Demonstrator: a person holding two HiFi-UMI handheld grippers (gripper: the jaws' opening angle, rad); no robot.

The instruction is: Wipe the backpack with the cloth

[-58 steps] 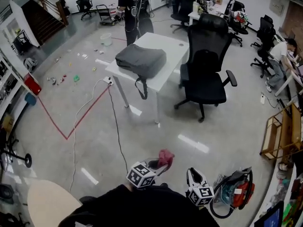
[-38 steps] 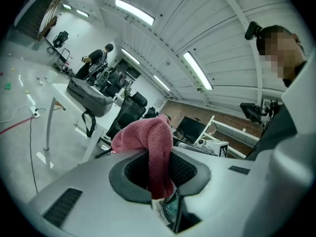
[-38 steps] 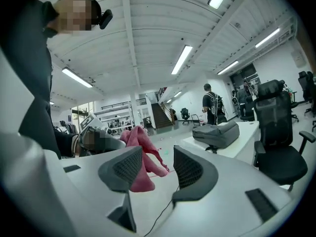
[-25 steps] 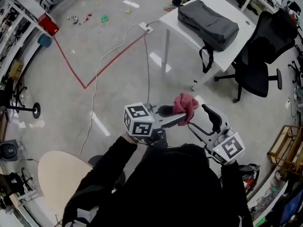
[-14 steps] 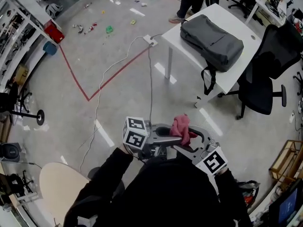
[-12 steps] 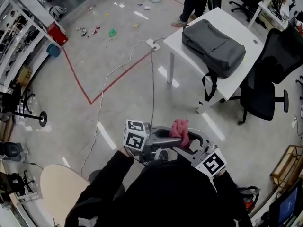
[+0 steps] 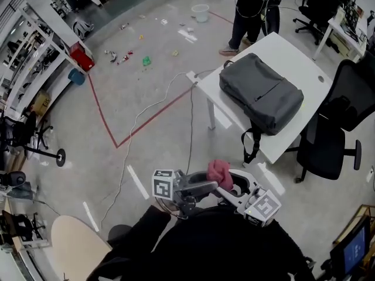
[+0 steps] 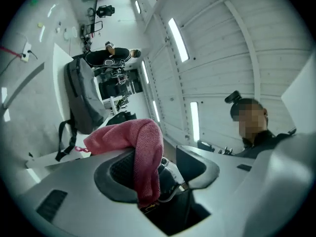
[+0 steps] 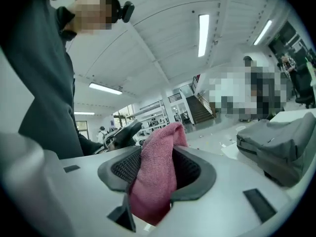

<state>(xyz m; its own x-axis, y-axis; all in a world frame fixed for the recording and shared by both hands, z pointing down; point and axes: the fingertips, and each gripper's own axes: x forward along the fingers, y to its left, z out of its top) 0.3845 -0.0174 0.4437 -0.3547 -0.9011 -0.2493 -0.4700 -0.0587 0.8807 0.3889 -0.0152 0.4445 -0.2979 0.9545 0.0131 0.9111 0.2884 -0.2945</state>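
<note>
1. the backpack (image 7: pixel 261 98) lies flat on the table (image 7: pixel 296 54), with one strap hanging over the table's near edge. it is well apart from both grippers, so no wiping has begun. the step in hand looks like passing the cloth from one gripper to the other, short of the table.
2. the cloth (image 7: pixel 219 171) is pink and bunched between the two grippers, well off the table's near edge.
3. the right gripper (image 9: pixel 158 169) has just been closing. its pads press the cloth from both sides, so it holds the cloth.
4. the left gripper (image 8: pixel 160 169) has just been opening and its jaws stand wide. the cloth is only draped over one pad, and the other pad is clear of it.
5. to do this well, i would draw the left gripper away gently. the fold should then slide off its pad without tugging the right grip. i would also keep a good tuft sticking out past the right jaws to meet the fabric.
6. the floor (image 7: pixel 158 45) around the table is pale and glossy. a red line (image 7: pixel 152 117) and a white cable (image 7: pixel 137 120) run toward the table's left corner, which is a likely trip risk.
7. the table top is white and bare beside the backpack. a black chair (image 7: pixel 328 148) stands at the table's right and a person (image 7: pixel 252 7) at its far side.
8. a bucket (image 7: pixel 201 12) and small litter (image 7: pixel 120 55) lie beyond the table's far left.
</note>
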